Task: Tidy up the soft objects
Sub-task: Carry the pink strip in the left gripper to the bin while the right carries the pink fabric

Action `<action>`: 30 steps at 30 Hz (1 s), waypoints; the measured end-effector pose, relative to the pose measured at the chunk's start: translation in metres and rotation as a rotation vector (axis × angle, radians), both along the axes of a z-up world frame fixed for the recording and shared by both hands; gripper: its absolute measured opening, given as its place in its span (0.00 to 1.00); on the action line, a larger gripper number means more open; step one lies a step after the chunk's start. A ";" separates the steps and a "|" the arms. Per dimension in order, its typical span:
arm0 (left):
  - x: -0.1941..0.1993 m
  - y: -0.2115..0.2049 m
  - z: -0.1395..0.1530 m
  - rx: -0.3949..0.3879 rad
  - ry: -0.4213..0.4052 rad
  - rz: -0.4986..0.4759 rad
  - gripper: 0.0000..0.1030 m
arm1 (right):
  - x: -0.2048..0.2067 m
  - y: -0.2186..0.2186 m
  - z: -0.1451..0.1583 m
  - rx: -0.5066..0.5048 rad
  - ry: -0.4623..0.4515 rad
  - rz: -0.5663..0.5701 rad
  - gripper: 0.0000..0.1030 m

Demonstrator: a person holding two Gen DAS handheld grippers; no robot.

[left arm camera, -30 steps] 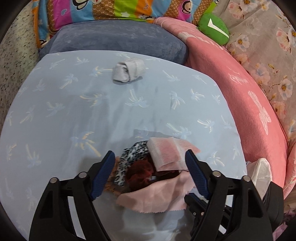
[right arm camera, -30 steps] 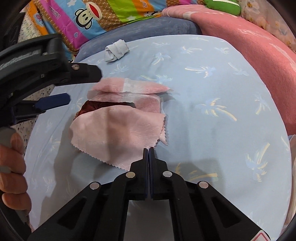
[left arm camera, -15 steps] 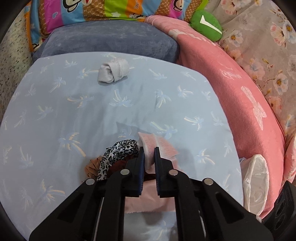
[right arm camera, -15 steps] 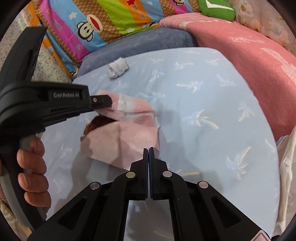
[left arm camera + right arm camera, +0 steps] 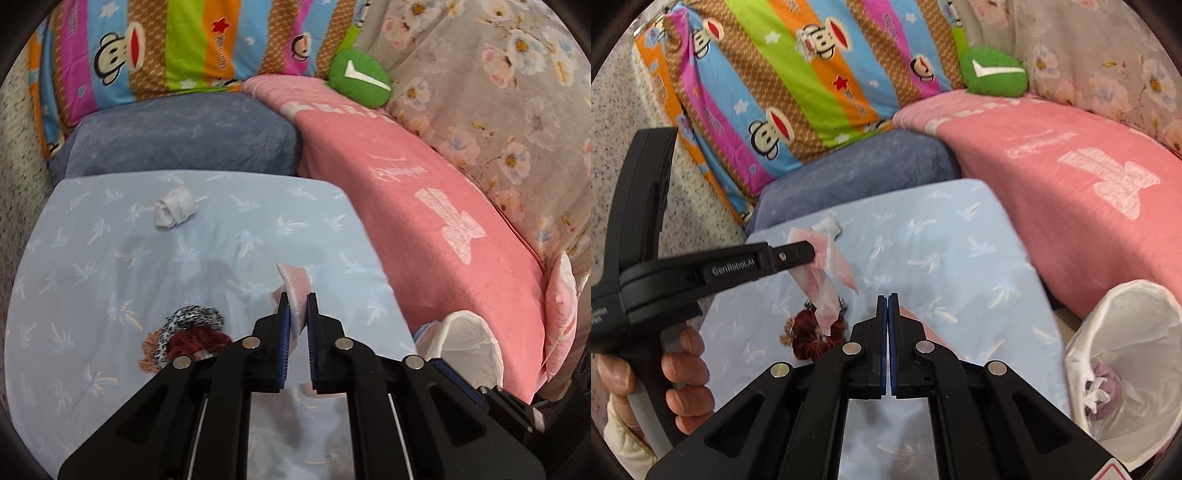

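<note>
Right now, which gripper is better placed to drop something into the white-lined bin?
Right. The right gripper is nearer the white-lined bin, though its pink cloth is barely visible; left gripper grips a bagged pink item.

- A pale blue sheet (image 5: 207,266) printed with small palm trees covers the flat surface in the foreground.
- A grey-blue cushion (image 5: 184,140) lies along the sheet's far edge.
- Behind it stands a striped pillow (image 5: 798,88) in orange, pink, blue and green with cartoon monkey faces.
- A pink blanket (image 5: 424,206) with a white bow figure runs down the right side.
- A beige floral cloth (image 5: 498,85) rises behind the blanket.
- A speckled light surface (image 5: 617,155) shows at far left.
- Light is even and soft.
</note>
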State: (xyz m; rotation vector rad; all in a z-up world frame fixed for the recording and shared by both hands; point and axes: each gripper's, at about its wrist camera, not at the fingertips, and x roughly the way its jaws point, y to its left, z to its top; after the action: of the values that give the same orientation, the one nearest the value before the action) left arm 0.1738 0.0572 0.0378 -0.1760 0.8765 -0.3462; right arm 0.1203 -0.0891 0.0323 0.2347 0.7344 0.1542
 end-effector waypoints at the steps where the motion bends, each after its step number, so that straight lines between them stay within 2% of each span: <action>1: -0.003 -0.005 0.003 0.001 -0.008 -0.011 0.08 | -0.004 -0.006 0.006 0.000 -0.015 -0.011 0.01; 15: -0.040 -0.092 0.025 0.017 -0.070 -0.207 0.08 | -0.054 -0.103 0.050 0.011 -0.121 -0.203 0.01; 30: -0.073 -0.188 0.027 0.037 -0.078 -0.421 0.08 | -0.100 -0.188 0.046 0.029 -0.129 -0.385 0.01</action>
State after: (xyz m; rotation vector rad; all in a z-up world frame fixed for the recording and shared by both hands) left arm 0.1006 -0.1308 0.0649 0.0588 0.8389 -0.7237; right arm 0.0199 -0.2776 0.0782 0.3850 0.5472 -0.1845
